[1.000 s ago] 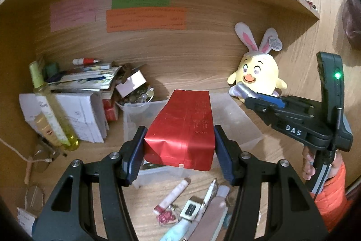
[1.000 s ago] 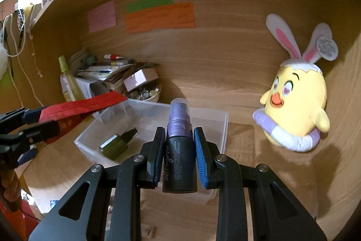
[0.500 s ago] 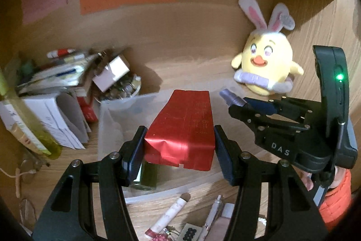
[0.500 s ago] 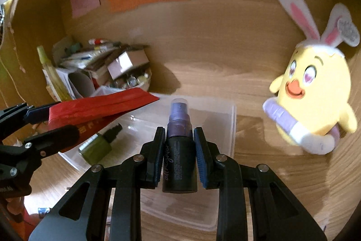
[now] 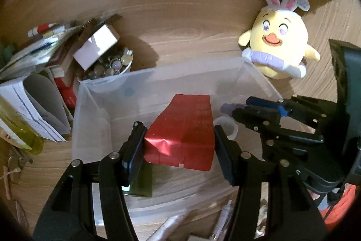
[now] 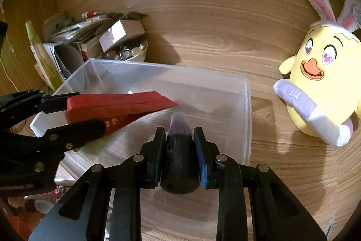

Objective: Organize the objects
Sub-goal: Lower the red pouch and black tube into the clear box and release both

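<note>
Plastic is filling the middle of the left wrist view: a clear bin [image 5: 158,76] with thin, frosted walls is sitting on the wooden desk [image 5: 191,22]. The left gripper [image 5: 178,148] is clamping a glossy red foil pouch [image 5: 182,134] between its pads, and the pouch is hanging above the bin's open inside. A dark green bottle [image 5: 141,182] is lying on the bin floor under the left finger. Open floor is showing toward the far wall of the bin. At the right, the right gripper [image 5: 239,108] is reaching in over the bin's right rim. A plush chick [image 5: 279,46] with rabbit ears is leaning just beyond the far right corner, and a bowl of small round things [image 5: 112,64] is crowding the far left corner. Compared with a second ago, the bin is looming larger and the pouch is sitting lower over it.

In the right wrist view, the right gripper [image 6: 178,146] is squeezing a dark cylindrical spray bottle [image 6: 179,164] with a purple cap, pointed down over the near right part of the bin [image 6: 247,119]. The pouch [image 6: 117,103], wedge-shaped from this side, is crossing in from the left in the left gripper [image 6: 56,112]. Bare bin floor is lying between the two. Earlier, the bottle was standing short of the bin's rim; now it is hanging above the inside.
</note>
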Available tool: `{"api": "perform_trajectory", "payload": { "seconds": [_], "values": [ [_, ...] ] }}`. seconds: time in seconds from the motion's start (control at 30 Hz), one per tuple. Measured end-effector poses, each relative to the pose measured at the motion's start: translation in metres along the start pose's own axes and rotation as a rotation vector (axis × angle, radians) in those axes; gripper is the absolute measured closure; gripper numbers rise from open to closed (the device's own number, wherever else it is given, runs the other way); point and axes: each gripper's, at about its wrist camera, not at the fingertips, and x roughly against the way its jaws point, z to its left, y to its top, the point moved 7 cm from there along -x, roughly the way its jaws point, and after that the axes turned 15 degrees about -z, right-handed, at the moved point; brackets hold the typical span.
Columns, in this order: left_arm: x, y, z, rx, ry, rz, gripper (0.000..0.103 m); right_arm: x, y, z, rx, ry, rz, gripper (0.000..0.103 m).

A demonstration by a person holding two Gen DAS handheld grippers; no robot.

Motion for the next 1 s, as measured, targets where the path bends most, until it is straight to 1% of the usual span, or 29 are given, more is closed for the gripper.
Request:
{"api": "perform_trajectory", "payload": {
  "seconds": [0.07, 0.2, 0.27, 0.33, 0.37, 0.43, 0.5, 0.53, 0.6, 0.63, 0.7, 0.83, 0.87, 1.0],
  "values": [
    [-0.003, -0.001, 0.002, 0.009, 0.001, 0.009, 0.045, 0.0, 0.0, 0.0, 0.011, -0.009, 0.0, 0.079],
    [-0.001, -0.002, 0.005, 0.04, -0.023, 0.029, 0.045, -0.001, 0.0, 0.0, 0.019, -0.02, -0.001, 0.079],
    [0.002, -0.002, 0.005, 0.04, -0.021, 0.024, 0.045, -0.001, 0.001, 0.0, 0.015, -0.019, 0.0, 0.079],
    [0.007, 0.0, 0.005, 0.032, -0.013, 0.014, 0.043, -0.001, 0.001, 0.0, 0.013, -0.016, 0.003, 0.079],
    [0.01, 0.001, 0.005, 0.031, -0.01, 0.009, 0.04, 0.0, 0.001, 0.0, 0.011, -0.015, 0.005, 0.078],
    [0.017, 0.003, 0.006, 0.031, -0.003, -0.007, 0.037, 0.0, 0.002, 0.001, 0.009, -0.012, 0.003, 0.071],
    [0.026, 0.006, 0.008, 0.03, 0.004, -0.026, 0.034, 0.005, 0.005, 0.002, 0.017, -0.023, -0.015, 0.06],
    [0.029, 0.007, 0.009, 0.029, 0.006, -0.032, 0.033, 0.007, 0.007, 0.003, 0.022, -0.026, -0.024, 0.059],
    [0.039, 0.01, 0.011, 0.031, 0.014, -0.05, 0.027, 0.014, 0.011, 0.005, 0.031, -0.026, -0.044, 0.056],
    [0.044, 0.01, 0.012, 0.032, 0.018, -0.058, 0.025, 0.017, 0.013, 0.006, 0.033, -0.027, -0.052, 0.054],
    [0.055, 0.012, 0.015, 0.027, 0.034, -0.08, 0.022, 0.026, 0.018, 0.009, 0.035, -0.025, -0.074, 0.047],
    [0.074, 0.01, 0.022, 0.012, 0.07, -0.11, 0.018, 0.046, 0.024, 0.014, 0.046, -0.017, -0.113, 0.041],
    [0.077, 0.008, 0.023, 0.012, 0.07, -0.111, 0.016, 0.051, 0.024, 0.015, 0.05, -0.015, -0.12, 0.04],
    [0.089, 0.0, 0.026, 0.02, 0.068, -0.106, 0.016, 0.069, 0.022, 0.022, 0.065, 0.001, -0.14, 0.038]
  ]
}}
